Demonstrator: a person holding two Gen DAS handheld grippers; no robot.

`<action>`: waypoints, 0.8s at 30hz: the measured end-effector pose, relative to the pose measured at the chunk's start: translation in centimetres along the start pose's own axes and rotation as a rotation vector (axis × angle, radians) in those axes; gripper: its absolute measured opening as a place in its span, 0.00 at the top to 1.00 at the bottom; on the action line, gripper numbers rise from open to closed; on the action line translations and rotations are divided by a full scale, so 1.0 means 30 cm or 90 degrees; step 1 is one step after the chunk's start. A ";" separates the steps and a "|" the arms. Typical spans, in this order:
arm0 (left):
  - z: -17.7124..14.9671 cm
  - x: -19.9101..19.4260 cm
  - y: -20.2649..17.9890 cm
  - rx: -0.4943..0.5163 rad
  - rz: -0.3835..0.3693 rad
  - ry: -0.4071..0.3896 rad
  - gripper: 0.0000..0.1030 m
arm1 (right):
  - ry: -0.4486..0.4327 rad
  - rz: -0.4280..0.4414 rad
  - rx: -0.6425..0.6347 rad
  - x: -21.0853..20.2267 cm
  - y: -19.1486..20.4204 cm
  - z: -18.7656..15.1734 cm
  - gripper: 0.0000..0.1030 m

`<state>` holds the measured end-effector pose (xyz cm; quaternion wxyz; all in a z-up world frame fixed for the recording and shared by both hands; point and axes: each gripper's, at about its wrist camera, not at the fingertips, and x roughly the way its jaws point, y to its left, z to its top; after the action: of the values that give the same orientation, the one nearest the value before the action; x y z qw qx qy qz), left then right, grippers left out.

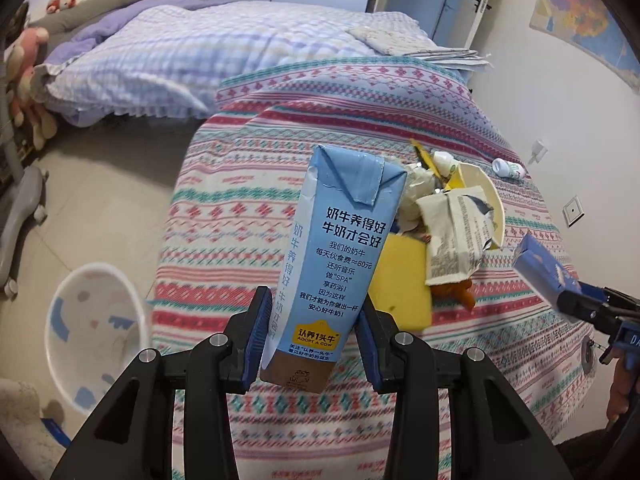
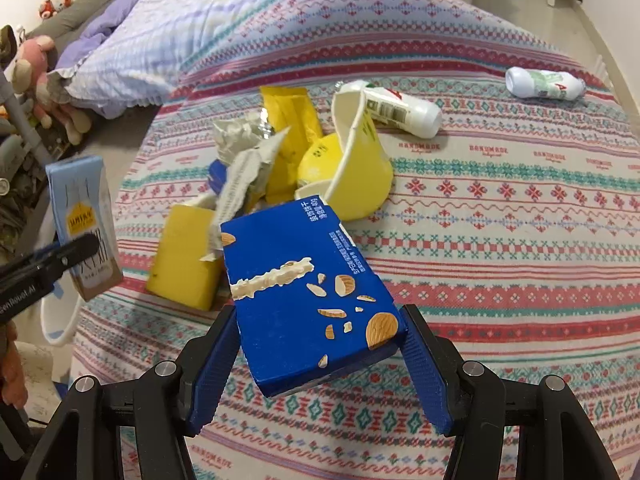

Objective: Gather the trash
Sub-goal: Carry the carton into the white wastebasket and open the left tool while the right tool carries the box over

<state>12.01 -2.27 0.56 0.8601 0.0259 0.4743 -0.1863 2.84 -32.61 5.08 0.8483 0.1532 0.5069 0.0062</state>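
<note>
Blue pads of left gripper clamped on pale blue milk carton, held upright, slightly tilted, clear of the bedspread. Right gripper gripping dark blue biscuit box by its lower end, almonds printed on the face, box tilted and lifted off the cover.

Containers: white patterned basket on the floor left of the bed, below and left of the milk carton; inside looks bare as far as visible. Split yellow paper cup lying on its side in the trash pile, mouth open, contents not discernible.

Trash pile on bedspread, mid-bed: yellow box, yellow wrapper, crumpled grey-white packet, white bottle touching the cup's far rim. Second white bottle well apart, near the far right edge.

Left wrist view only: basket in full, wall map upper right, wall socket, folded papers at the far bed end, right gripper seen from the side with the box end in it. Right wrist view only: both bottles plainly readable as bottles, the cup's tear, left gripper at left edge with the carton in it. Plush toys and lilac quilt in both.
</note>
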 end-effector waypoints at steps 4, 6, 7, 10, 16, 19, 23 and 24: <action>-0.027 -0.031 0.065 -0.020 0.011 0.002 0.58 | -0.007 0.009 -0.007 -0.014 0.046 -0.006 0.34; -0.042 -0.048 0.103 -0.032 0.017 0.000 0.58 | -0.007 0.016 -0.012 -0.012 0.076 -0.008 0.34; -0.051 -0.058 0.122 -0.037 0.020 -0.001 0.58 | -0.006 0.021 -0.015 -0.010 0.096 -0.009 0.34; -0.073 -0.080 0.185 -0.055 0.031 -0.003 0.58 | -0.005 0.037 -0.027 0.008 0.164 -0.003 0.34; -0.122 -0.112 0.330 -0.091 0.058 0.004 0.58 | 0.002 0.059 -0.064 0.065 0.310 0.008 0.34; -0.148 -0.118 0.407 -0.109 0.074 0.011 0.58 | 0.013 0.069 -0.079 0.113 0.384 0.013 0.34; -0.175 -0.107 0.519 -0.146 0.096 0.029 0.58 | 0.028 0.077 -0.096 0.173 0.462 0.016 0.34; -0.180 -0.102 0.546 -0.156 0.100 0.033 0.58 | 0.033 0.079 -0.101 0.191 0.484 0.018 0.34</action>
<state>11.82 15.06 -2.03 0.8561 -0.0377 0.5122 -0.0581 8.21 -17.96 4.25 0.8424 0.1166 0.5160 0.1029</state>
